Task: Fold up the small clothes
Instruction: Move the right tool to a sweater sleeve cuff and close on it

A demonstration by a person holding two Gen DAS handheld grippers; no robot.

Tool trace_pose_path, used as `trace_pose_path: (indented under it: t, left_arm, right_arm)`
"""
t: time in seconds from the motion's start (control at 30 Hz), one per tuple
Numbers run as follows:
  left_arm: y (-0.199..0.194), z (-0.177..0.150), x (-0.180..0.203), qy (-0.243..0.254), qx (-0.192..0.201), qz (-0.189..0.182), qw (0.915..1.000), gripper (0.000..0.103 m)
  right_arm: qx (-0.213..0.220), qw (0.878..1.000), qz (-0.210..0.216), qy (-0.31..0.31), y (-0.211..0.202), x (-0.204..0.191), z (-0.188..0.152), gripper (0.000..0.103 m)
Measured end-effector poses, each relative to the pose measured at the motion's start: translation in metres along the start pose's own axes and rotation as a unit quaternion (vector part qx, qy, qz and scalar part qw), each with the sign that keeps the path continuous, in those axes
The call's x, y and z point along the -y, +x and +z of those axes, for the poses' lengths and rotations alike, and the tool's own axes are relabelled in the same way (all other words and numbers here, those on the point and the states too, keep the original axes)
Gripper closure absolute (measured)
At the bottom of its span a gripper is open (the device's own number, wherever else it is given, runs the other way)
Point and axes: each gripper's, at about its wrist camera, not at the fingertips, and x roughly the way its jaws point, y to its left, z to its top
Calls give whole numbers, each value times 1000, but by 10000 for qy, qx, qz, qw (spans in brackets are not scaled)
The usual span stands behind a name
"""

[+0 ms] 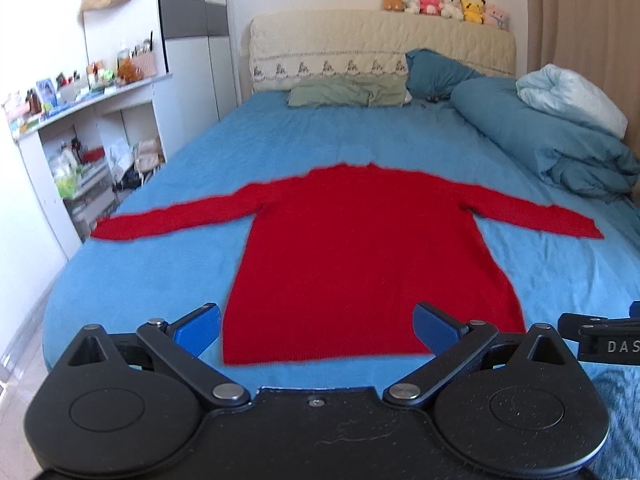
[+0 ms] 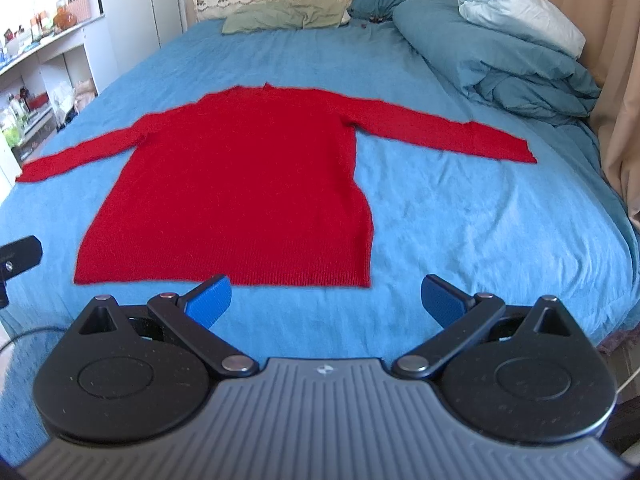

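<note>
A red long-sleeved sweater (image 1: 360, 248) lies flat on the blue bed sheet (image 1: 160, 280), both sleeves spread out sideways, hem toward me. It also shows in the right wrist view (image 2: 240, 184). My left gripper (image 1: 316, 328) is open and empty, hovering just in front of the hem, its blue pads straddling the hem's left and middle part. My right gripper (image 2: 324, 302) is open and empty, in front of the hem's right corner. Part of the right gripper shows at the edge of the left wrist view (image 1: 600, 340).
A rolled blue duvet (image 1: 552, 140) with a white pillow lies at the bed's far right. Pillows (image 1: 348, 92) and a headboard with plush toys (image 1: 444, 4) stand at the far end. Cluttered white shelves (image 1: 80, 140) are left of the bed. A curtain (image 2: 624, 100) hangs on the right.
</note>
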Motion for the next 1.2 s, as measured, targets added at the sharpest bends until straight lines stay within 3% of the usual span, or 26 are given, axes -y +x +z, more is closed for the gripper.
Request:
trace_pose_path:
  t: [0.3,0.47,0.67,0.87,1.1,1.2]
  left_arm:
    - [43,112,41,523,841,-353,9945,0]
    - [112,168,72,746,768,-731,9916,0]
    - [213,213,120,807,308,-1236,9886,0]
    - [319,226,167,725,-421,-1675,9823,0]
    - [418,205,209,983,-900,-1508,9795,0]
    - [449,194,219,810,-1191,-1630,9761,0]
  right_arm:
    - [409,9973,-144,585,26,60,94,0]
    - [549,9937,-656,727,73,106,145,0]
    - [302,9868,-964,1262,158,171,184,0]
    - [90,9753,-1220,1838,252,228,178,0]
    - [45,9601,-1384,2430,322,268,143,0]
    - [28,9555,-1462,2561,341,276,130,0]
